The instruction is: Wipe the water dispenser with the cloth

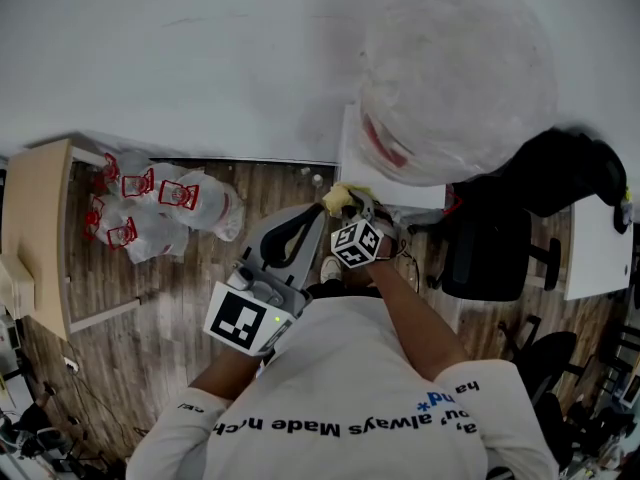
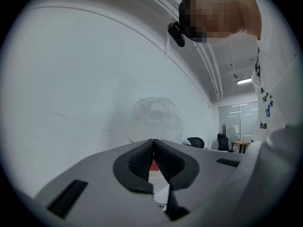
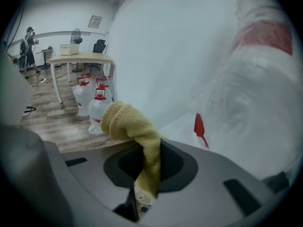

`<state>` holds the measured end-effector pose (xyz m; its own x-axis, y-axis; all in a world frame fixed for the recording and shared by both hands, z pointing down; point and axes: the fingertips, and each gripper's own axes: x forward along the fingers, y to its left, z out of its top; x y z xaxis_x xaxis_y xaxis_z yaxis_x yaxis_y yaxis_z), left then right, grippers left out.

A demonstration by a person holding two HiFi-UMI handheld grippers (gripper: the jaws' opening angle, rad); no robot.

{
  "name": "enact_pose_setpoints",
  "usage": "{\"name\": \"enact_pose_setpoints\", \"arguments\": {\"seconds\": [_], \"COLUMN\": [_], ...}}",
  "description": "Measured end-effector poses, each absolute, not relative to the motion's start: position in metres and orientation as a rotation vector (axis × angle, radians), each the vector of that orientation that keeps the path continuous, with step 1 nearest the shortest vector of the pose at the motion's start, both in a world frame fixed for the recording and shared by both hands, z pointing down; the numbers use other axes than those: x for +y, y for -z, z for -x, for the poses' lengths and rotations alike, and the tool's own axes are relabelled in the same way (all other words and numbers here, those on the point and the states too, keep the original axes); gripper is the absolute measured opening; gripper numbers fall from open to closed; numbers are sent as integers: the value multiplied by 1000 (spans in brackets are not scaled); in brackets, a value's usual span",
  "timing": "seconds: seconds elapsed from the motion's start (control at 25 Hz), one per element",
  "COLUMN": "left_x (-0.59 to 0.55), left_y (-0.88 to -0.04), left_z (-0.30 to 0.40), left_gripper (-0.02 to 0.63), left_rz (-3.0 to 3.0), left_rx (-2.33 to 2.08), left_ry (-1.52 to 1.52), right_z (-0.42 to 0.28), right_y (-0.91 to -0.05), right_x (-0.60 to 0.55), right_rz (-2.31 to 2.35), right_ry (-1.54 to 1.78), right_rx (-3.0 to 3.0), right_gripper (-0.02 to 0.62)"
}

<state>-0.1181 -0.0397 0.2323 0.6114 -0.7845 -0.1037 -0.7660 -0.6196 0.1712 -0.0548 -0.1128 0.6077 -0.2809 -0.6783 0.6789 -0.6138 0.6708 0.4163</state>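
Right tool [image 3: 147, 161]: jaws pinching a yellow terry cloth [image 3: 128, 122]. One end of it bunches up above the jaws and the other hangs down between them.

Left tool [image 2: 153, 151]: jaws pressed together with nothing in them. You're holding it just beside the right tool, pointing the same way.

In the head view the cloth sits at the near corner of the white box-shaped water dispenser [image 1: 352, 173]. I can't tell whether it touches.

Containers:
- A big round water bottle [image 1: 455, 78] stands on top of the dispenser, wrapped in crinkled clear plastic. The wrap hides the contents, and a red band [image 3: 265, 34] shows through it.
- Clear water jugs with red caps and handles [image 3: 97, 108] are clustered on the wood floor, next to the light-wood desk [image 1: 40, 228]. Their fill level is not readable.
- A small red tab [image 3: 199, 124] lies against the dispenser's white surface.

Writing: your white shirt [image 1: 350, 388] has dark print, partly legible as "always Made". The rest is cut off. No legible label on the bottle or the jugs.
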Motion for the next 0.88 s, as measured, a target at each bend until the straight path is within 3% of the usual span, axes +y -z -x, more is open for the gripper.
{"name": "enact_pose_setpoints", "arguments": {"seconds": [0.52,0.88], "left_x": [-40,-42], "left_y": [-231,-229], "left_z": [115,113], "left_gripper": [20,20], "left_rz": [-2729,-2739], "left_rx": [-1308,-1295], "left_ry": [253,266], "right_z": [57,48], "right_y": [-609,-561], "right_x": [-102,-124], "right_rz": [-956,-1092], "right_ry": [41,143], "right_rx": [-1986,-2027], "right_gripper": [61,61]}}
